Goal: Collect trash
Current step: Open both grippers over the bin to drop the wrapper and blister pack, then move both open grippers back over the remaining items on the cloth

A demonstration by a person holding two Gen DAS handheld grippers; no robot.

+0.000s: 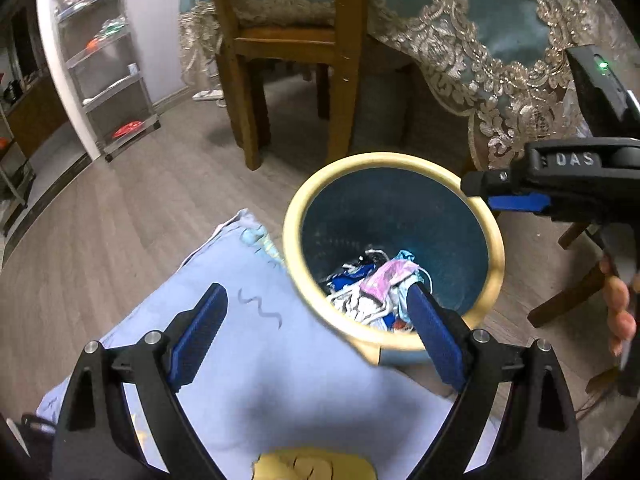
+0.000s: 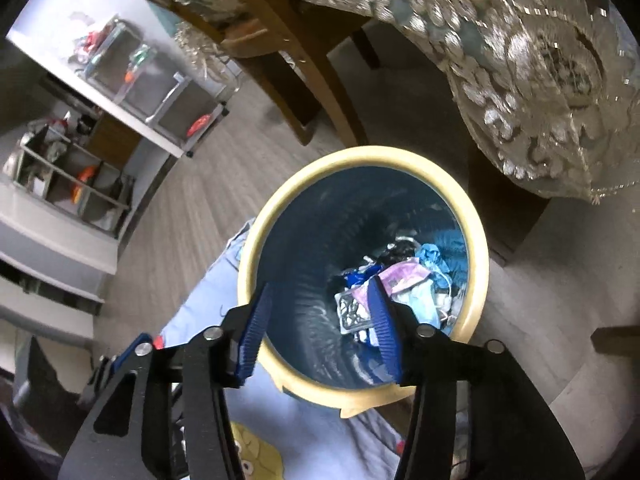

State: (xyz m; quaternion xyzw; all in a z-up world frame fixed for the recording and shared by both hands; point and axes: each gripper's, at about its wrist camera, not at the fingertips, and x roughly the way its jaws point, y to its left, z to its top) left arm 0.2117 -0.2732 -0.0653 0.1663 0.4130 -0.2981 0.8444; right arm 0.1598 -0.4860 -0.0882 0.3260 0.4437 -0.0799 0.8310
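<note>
Both hand-held grippers, left [image 1: 316,332] and right [image 2: 320,328], gape wide, empty, over bin [image 1: 296,216]. Trash [image 1: 376,292] heaped at bin bottom. Risk: finger clips rim, tips bin onto floor.

Open bin mouth [image 2: 362,216] unobstructed above trash [image 2: 400,292]; chair legs [image 1: 248,92] and draped tablecloth [image 1: 500,80] crowding behind.

left gripper [image 1: 316,336]: jaws apart, empty | bin [image 1: 394,160]: trash [image 1: 378,288] inside, possibly wrappers | right gripper [image 1: 480,190]: over rim
</note>
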